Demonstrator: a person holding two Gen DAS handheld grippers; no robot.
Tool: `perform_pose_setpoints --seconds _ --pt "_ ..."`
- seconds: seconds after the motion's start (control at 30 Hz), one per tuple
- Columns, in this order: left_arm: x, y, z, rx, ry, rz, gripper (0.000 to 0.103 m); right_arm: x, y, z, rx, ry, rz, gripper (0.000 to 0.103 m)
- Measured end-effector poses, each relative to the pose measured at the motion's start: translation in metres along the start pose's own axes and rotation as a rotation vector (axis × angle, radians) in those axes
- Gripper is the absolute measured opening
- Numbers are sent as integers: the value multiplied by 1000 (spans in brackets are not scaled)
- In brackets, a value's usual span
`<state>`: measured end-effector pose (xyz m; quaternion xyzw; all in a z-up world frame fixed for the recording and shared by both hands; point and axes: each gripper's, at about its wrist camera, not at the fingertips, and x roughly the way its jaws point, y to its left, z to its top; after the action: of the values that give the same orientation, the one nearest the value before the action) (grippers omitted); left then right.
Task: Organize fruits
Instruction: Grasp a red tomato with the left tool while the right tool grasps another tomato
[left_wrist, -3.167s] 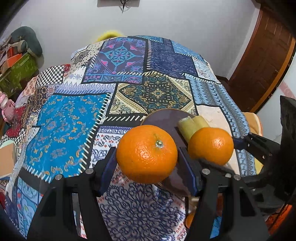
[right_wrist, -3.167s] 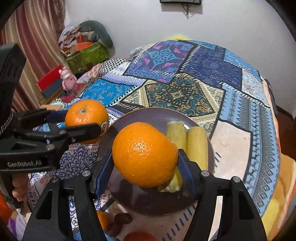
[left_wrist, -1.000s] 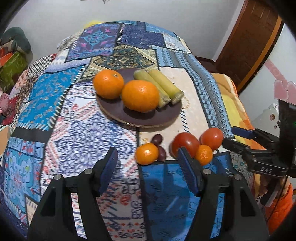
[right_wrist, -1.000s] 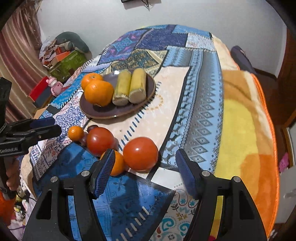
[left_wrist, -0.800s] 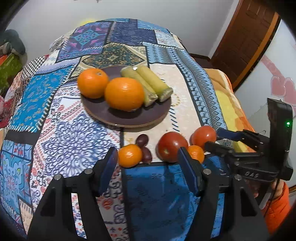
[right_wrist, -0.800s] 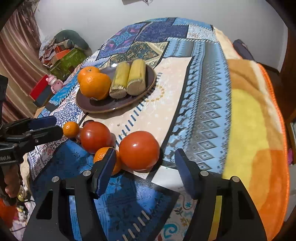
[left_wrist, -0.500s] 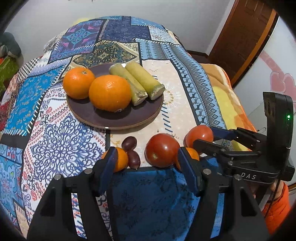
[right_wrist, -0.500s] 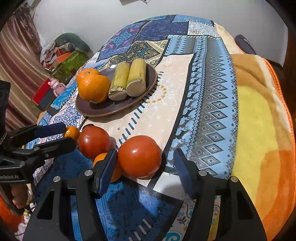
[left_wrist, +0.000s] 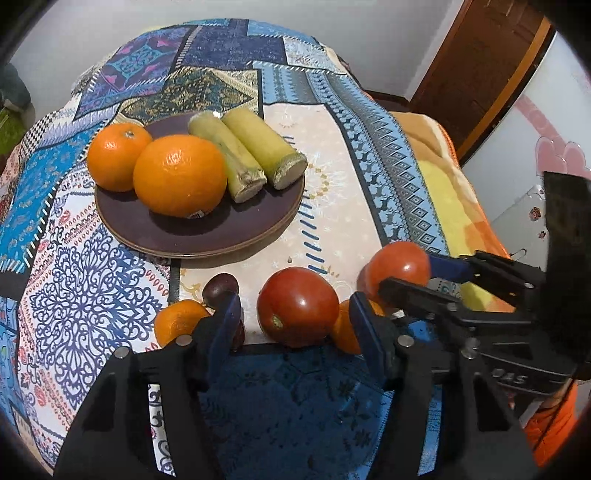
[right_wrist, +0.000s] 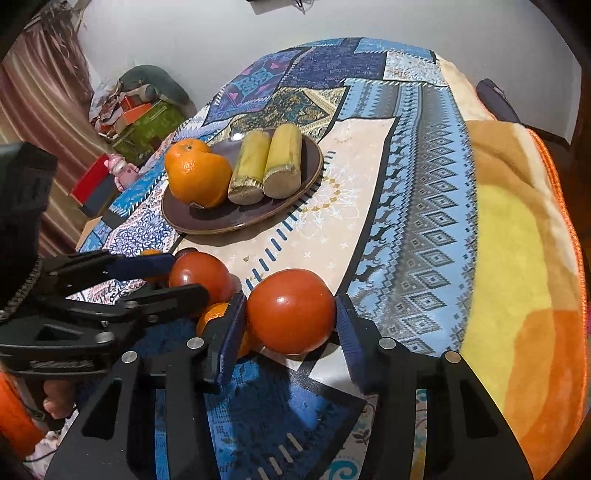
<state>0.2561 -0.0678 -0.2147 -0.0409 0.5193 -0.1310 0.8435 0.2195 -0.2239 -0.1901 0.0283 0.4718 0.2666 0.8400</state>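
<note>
Two hand-held grippers sit low over the patchwork bedspread (left_wrist: 314, 155), each straddling a tomato. The left hand-held gripper (left_wrist: 293, 314) is spread wide, with the darker tomato (left_wrist: 297, 306) between its blue pads and not touching either. The right hand-held gripper (right_wrist: 290, 314) is also spread, its pads just beside the brighter tomato (right_wrist: 291, 310); whether they press it I cannot tell. Both tomatoes rest on the bedspread. A small orange (left_wrist: 345, 328) lies between them, another small orange (left_wrist: 177, 321) sits left of the left hand-held gripper, and a dark plum-like fruit (left_wrist: 219, 286) lies just behind it. Farther on, a brown plate (left_wrist: 236, 225) carries two big oranges (left_wrist: 179, 175) touching side by side and two yellow-green stalk pieces (left_wrist: 258, 147). Beyond stand a white wall (right_wrist: 221, 37), a wooden door (left_wrist: 476, 62), a striped curtain (right_wrist: 40, 92) and piled clutter (right_wrist: 140, 107).
</note>
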Motion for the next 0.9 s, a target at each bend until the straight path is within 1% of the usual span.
perform_pose_setpoints --seconds 0.13,0.2,0.4,0.6,0.67,0.9 --pt "4 1 1 -22 3 -26 53 -7 -1 2 0 -17 -4 45" --pt "5 1 2 -26 1 -27 48 -10 -2 3 4 -26 -5 45" --pt "1 2 1 -22 -1 -28 47 -17 1 7 11 -48 -3 45" --pt "-26 12 1 -46 -62 -33 47 -22 7 17 0 -73 -6 45" --pt "-39 16 2 -44 -95 -15 47 -23 10 22 -9 -83 -6 45" --pt "-73 38 12 -58 -173 39 47 -24 23 44 -38 -119 4 45"
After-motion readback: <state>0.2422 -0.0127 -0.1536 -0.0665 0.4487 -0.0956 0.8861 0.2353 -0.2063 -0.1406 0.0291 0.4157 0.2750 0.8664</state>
